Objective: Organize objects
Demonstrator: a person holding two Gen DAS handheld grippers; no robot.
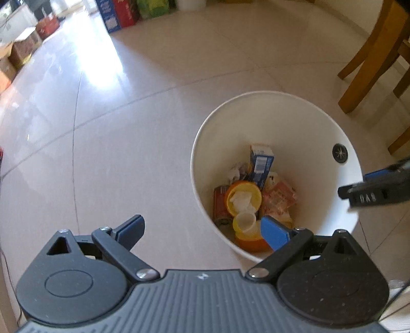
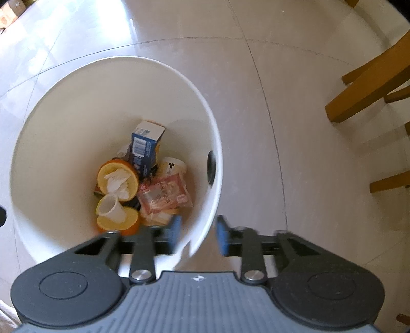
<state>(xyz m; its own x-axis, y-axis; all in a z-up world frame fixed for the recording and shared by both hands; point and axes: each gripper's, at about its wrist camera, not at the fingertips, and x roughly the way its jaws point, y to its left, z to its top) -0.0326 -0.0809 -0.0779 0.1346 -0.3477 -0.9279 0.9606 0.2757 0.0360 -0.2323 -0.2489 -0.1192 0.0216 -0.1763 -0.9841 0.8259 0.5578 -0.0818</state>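
A white round bin (image 1: 202,143) stands on the tiled floor. It holds a blue carton (image 1: 261,161), orange bowls (image 1: 243,197), a small white cup (image 1: 246,221), a red can (image 1: 221,205) and a pink wrapper (image 1: 279,199). My left gripper (image 1: 205,228) is open and empty above the floor, its right finger over the bin's near rim. My right gripper (image 2: 197,234) is open, its fingers astride the bin's near right rim (image 2: 202,230), one inside and one outside. The bin (image 2: 64,107) and its contents also show in the right wrist view. The right gripper's fingertips (image 1: 358,194) show at the right edge of the left wrist view.
Wooden chair legs (image 1: 364,66) stand to the right of the bin, also in the right wrist view (image 2: 369,89). Cardboard boxes (image 1: 120,15) line the far wall and the far left (image 1: 23,48). Glossy tiled floor (image 1: 115,128) spreads to the left.
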